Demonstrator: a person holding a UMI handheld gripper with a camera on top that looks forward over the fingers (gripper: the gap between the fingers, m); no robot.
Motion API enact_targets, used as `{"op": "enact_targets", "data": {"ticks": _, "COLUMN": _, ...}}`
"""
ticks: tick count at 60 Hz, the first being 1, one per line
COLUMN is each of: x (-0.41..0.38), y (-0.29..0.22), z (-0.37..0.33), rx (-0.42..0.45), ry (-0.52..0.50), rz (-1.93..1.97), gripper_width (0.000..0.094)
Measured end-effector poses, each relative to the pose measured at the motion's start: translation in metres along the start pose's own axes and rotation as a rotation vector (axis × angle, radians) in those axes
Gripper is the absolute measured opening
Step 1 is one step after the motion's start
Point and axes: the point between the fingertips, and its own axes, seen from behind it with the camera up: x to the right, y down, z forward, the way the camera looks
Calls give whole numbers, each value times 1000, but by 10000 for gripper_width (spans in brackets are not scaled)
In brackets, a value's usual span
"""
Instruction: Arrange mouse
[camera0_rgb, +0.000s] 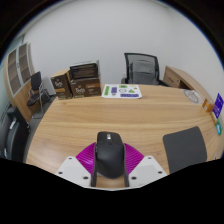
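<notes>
While the mouse (108, 153) sits clamped between the gripper's (109, 168) pads, carrying is underway. Next, probably, placement on the mousepad (185, 148).

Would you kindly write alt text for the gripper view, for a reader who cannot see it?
A black mouse sits between the tool's two pink-padded fingers, at the near edge of a wooden table. A dark mouse pad lies to the right, with papers at the far edge and office chairs beyond.
</notes>
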Motion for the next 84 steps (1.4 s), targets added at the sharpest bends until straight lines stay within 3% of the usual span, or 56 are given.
{"op": "enact_targets", "data": {"ticks": 10, "x": 28, "y": -81, "z": -78, "rx": 129, "ry": -3, "rz": -20, "gripper_width": 371}}
{"op": "enact_targets", "data": {"ticks": 15, "x": 74, "y": -115, "z": -110, "rx": 189, "ry": 56, "rz": -30, "gripper_width": 371}}
{"op": "enact_targets", "data": {"ticks": 25, "x": 185, "y": -133, "z": -135, "rx": 212, "ry": 161, "rz": 42, "gripper_width": 372}}
{"op": "enact_targets", "data": {"ticks": 37, "x": 296, "y": -75, "z": -105, "rx": 137, "ry": 288, "rz": 74, "gripper_width": 377}}
{"op": "enact_targets", "data": {"ticks": 55, "x": 311, "y": 24, "z": -36, "rx": -1, "ry": 190, "rz": 136, "gripper_width": 384}}
{"op": "enact_targets", "data": {"ticks": 62, "x": 311, "y": 52, "z": -19, "rx": -43, "ry": 201, "rz": 123, "gripper_width": 390}}
{"op": "enact_targets", "data": {"ticks": 69, "x": 309, "y": 59, "z": -18, "rx": -45, "ry": 187, "rz": 94, "gripper_width": 479}}
{"op": "enact_targets", "data": {"ticks": 74, "x": 309, "y": 51, "z": -28, "rx": -26, "ry": 181, "rz": 87, "gripper_width": 880}}
{"op": "enact_targets", "data": {"ticks": 76, "x": 312, "y": 44, "z": -37, "rx": -15, "ry": 189, "rz": 76, "gripper_width": 841}}
{"op": "enact_targets", "data": {"ticks": 84, "x": 314, "y": 12, "z": -104, "rx": 24, "ry": 212, "rz": 65, "gripper_width": 849}}
